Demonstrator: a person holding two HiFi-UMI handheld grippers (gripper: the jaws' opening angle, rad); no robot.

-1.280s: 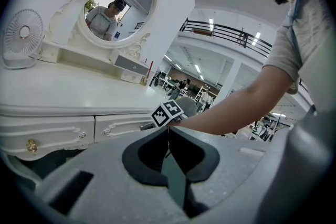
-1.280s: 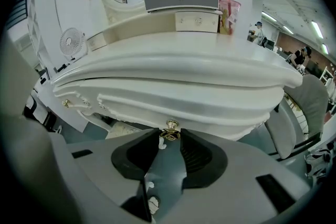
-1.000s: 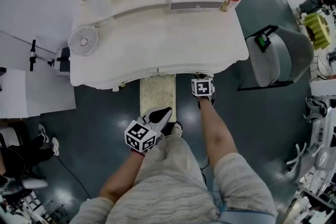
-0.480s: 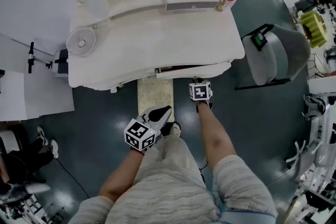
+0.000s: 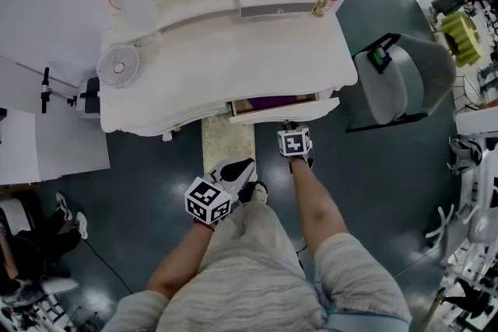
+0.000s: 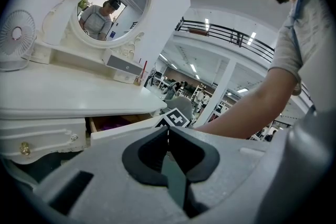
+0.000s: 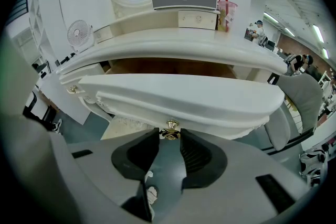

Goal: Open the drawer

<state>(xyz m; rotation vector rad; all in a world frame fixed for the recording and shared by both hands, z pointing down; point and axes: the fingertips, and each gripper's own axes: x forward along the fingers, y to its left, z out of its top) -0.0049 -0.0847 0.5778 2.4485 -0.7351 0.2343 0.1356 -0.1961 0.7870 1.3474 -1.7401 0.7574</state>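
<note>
The drawer (image 5: 284,112) is seen partly open at the right front of the dressing table (image 5: 233,58). Its brass knob (image 7: 171,126) is clamped by the right gripper (image 7: 170,137), with the forearm stretched forward and angled down. The left gripper (image 6: 168,135) is held back from the table, jaws pressed together on nothing.

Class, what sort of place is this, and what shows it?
Probably a mock bedroom corner in a large open hall: a white dressing table with oval mirror and small fan, but a railed upper gallery behind.
</note>
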